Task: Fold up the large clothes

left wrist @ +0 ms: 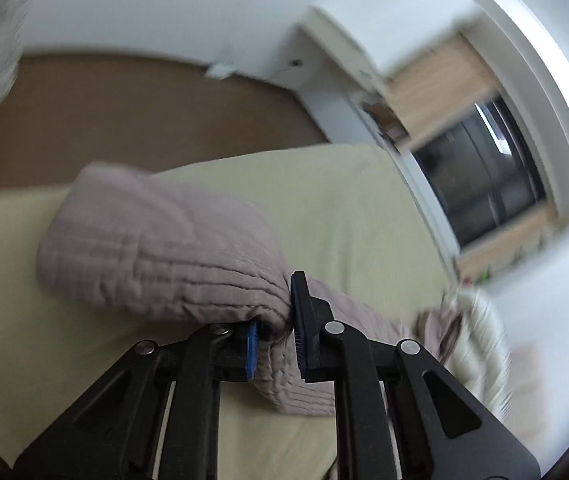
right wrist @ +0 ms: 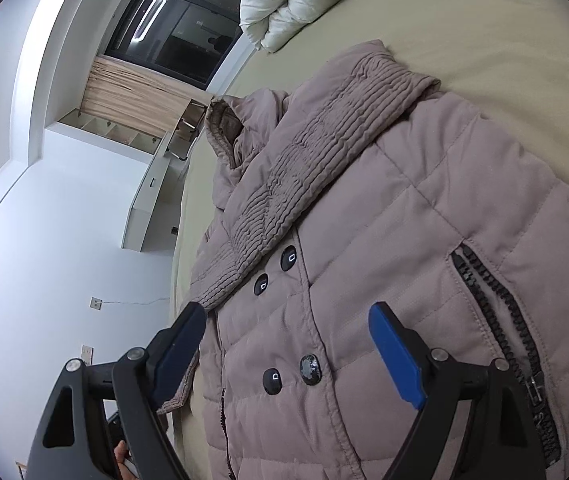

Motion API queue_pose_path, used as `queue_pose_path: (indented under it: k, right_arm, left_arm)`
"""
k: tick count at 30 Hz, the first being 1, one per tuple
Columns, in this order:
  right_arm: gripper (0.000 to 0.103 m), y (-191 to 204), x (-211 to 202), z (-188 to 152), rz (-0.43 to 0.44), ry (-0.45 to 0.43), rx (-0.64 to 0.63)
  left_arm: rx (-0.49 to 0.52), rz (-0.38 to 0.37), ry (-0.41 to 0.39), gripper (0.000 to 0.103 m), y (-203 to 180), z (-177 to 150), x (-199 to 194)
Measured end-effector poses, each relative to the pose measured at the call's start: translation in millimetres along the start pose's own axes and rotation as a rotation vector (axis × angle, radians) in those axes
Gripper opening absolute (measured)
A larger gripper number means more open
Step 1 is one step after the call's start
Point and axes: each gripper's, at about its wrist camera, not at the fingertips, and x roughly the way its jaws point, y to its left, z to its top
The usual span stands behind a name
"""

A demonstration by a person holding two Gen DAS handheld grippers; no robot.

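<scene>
Left wrist: gripper point(left wrist: 274, 334) clamping jacket point(left wrist: 156, 248)

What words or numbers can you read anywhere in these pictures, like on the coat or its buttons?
None can be read.
The coat shows no label or brand.
Its black buttons carry a small pale mark, too small to read as a letter.
The zipper pull has no legible text.
The wall socket shows no writing.
The left wrist view is too blurred for any text.
</scene>
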Motion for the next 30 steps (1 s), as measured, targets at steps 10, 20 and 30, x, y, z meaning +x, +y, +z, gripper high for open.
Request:
queue_pose_path:
  k: [10, 20, 30]
  right_arm:
    - [0.087, -33.1, -18.3, 10.1, -0.010, -0.008, 0.044]
    - [0.087, 3.1, 63.2, 32.3, 0.116, 0.255, 0.082]
    - [0.062, 41.1, 200.2, 24.7, 0.246, 0.576, 0.316]
  left_arm:
    - [1.126, -0.048, 0.041, 0.011, -269.1, -262.7, 27.4]
    - [1.166, -0.079, 0.126, 0.010, -255.1, -323.6, 32.3]
    - [1.126, -0.131, 0.109, 0.010, -242.8, -265.6, 36.4]
